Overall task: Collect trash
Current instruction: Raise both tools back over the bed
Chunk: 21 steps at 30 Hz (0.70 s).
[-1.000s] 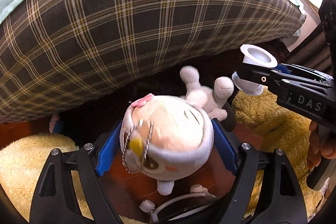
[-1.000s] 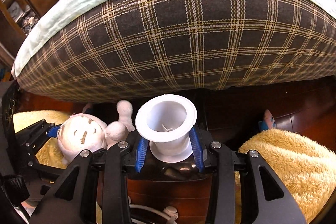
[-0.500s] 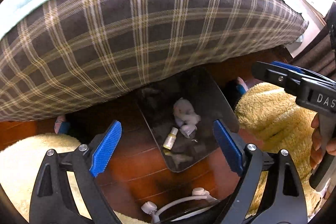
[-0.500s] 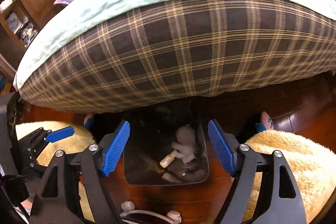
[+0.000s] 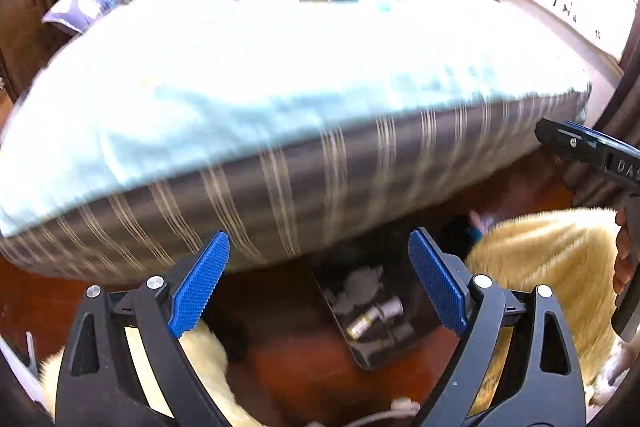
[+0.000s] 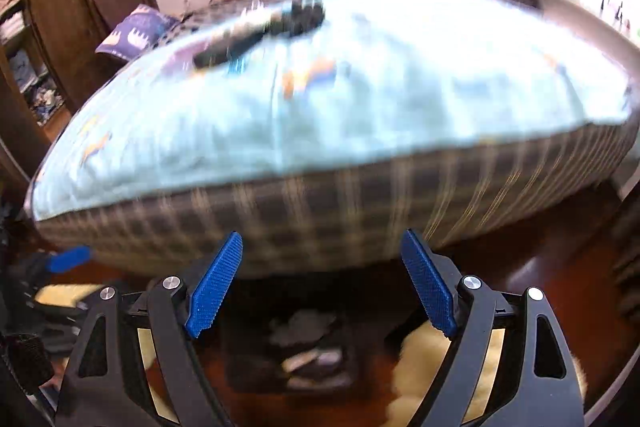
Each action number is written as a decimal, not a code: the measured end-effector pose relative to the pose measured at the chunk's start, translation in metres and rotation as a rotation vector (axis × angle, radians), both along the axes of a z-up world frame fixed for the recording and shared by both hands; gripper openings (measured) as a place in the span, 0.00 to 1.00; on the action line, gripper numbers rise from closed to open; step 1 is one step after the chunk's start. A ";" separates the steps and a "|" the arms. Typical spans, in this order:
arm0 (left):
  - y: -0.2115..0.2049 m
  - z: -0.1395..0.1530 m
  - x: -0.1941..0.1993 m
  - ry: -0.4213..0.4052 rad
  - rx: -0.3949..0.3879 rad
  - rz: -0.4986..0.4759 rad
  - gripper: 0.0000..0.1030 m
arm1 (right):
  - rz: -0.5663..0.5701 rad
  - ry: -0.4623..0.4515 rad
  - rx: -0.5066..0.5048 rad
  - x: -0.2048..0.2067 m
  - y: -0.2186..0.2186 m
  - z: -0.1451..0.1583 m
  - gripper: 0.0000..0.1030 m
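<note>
Both the left tool (image 5: 318,283) and the right tool (image 6: 320,283) are wide open and empty above the dark bin (image 5: 376,311) on the floor beside the bed (image 5: 280,75), where small, probably light trash (image 5: 366,307) lies

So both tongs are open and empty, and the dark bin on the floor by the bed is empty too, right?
Not quite: the bin is not empty. The left wrist view shows trash inside it, including a small bottle. Left tongs and right tongs are indeed open and empty.
</note>
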<state>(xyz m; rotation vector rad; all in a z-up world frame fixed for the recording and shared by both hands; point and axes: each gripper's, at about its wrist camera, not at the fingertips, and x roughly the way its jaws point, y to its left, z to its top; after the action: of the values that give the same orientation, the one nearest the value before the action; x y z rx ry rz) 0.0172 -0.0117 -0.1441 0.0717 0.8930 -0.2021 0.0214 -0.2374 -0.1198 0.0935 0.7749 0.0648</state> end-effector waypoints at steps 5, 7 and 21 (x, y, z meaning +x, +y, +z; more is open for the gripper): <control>0.017 0.044 0.017 -0.105 -0.023 0.045 0.84 | 0.027 -0.088 -0.045 0.017 0.005 0.035 0.80; 0.024 0.057 0.026 -0.138 -0.027 0.060 0.84 | 0.036 -0.106 -0.047 0.025 0.006 0.041 0.80; 0.030 0.056 0.084 -0.145 0.003 0.065 0.84 | 0.130 -0.114 0.002 0.094 0.048 0.049 0.80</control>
<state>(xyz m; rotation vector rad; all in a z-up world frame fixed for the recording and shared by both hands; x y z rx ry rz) 0.1015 0.0187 -0.0881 0.0590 0.7498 -0.1329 0.1154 -0.1894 -0.0706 0.0413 0.6661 0.1927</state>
